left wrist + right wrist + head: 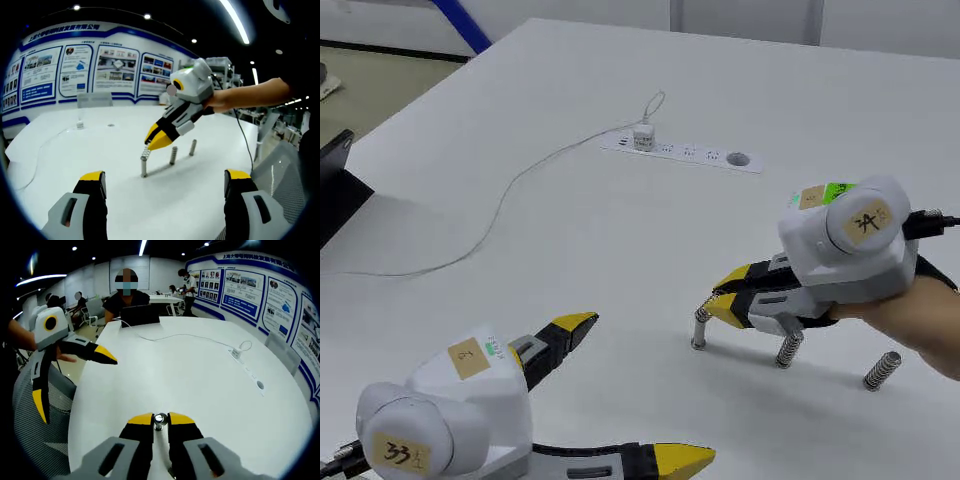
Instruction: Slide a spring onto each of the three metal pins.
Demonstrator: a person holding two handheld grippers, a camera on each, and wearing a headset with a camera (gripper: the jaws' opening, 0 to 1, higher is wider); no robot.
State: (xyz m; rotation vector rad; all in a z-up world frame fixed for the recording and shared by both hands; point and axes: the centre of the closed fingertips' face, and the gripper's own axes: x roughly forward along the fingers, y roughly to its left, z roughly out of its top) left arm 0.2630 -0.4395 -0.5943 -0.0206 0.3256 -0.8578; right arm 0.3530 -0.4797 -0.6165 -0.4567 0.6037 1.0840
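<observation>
Our right tool (720,298) was clamped on a small silver coil spring (145,151), held at the top of the leftmost upright metal pin (144,169) on the white counter (620,230), axes roughly in line. Our left tool (645,390), jaws apart, hovered well away. We judged the coming push to be straight down.

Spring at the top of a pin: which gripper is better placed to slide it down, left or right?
Right. The right gripper is shut on the spring at the top of the pin. The left gripper is open and stands apart from it.
</observation>
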